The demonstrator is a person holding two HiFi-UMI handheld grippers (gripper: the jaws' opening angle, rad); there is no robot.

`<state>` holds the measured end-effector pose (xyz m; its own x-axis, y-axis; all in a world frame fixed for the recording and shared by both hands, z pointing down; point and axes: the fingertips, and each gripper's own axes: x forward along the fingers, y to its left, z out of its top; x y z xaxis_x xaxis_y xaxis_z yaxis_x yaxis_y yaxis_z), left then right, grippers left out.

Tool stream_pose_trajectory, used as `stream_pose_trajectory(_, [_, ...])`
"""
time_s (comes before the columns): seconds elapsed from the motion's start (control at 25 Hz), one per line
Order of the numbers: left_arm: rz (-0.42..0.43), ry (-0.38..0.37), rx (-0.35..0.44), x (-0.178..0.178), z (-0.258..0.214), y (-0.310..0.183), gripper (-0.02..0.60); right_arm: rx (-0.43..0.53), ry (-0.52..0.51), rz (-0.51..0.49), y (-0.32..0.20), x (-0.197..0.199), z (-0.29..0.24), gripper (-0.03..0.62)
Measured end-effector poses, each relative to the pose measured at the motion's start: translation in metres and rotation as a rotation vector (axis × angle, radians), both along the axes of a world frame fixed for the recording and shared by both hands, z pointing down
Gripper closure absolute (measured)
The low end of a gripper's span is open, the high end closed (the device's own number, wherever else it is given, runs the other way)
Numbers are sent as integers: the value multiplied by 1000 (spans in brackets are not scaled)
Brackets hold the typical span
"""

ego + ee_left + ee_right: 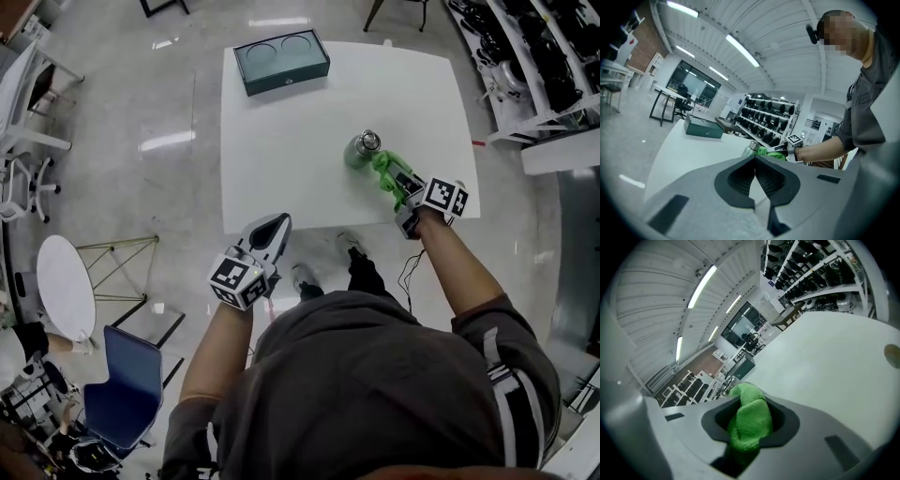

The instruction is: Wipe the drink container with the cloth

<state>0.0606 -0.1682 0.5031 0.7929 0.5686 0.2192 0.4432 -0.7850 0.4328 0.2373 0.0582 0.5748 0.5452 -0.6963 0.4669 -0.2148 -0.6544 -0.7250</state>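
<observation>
Right gripper (394, 180) pinches cloth (750, 420) — head view: touching bottle (361, 149).

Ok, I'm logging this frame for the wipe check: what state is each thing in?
drink container: upright on the table, cap on.
cloth: bunched, clamped in the right gripper, at the drink container's side.
right gripper: shut on the cloth.
left gripper: shut, empty, off the table's near edge.
green box: flat at the table's far edge.

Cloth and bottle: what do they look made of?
Cloth: bright green, with a soft fuzzy pile and bunched folds, so likely microfiber or terry. Bottle: dull grey-green body with a shiny silver cap that catches the light. Probably coated metal, though plastic can't be ruled out from here.
</observation>
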Motion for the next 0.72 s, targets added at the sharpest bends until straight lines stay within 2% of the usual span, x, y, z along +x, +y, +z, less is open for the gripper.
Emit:
stream_pose_trajectory(0.24, [-47, -3, 16, 11, -5, 21, 577, -9, 38, -68, 8, 36, -7, 513])
stream_pose_trajectory(0.4, [-97, -4, 30, 21, -12, 36, 577, 9, 40, -158, -1, 58, -13, 513])
stream_pose_trajectory(0.56, [-158, -7, 35, 31, -17, 51, 577, -5, 111, -314, -17, 72, -35, 513])
stream_pose_trajectory(0.72, [-203, 5, 39, 39, -24, 64, 577, -100, 289, -554, -31, 69, -65, 513])
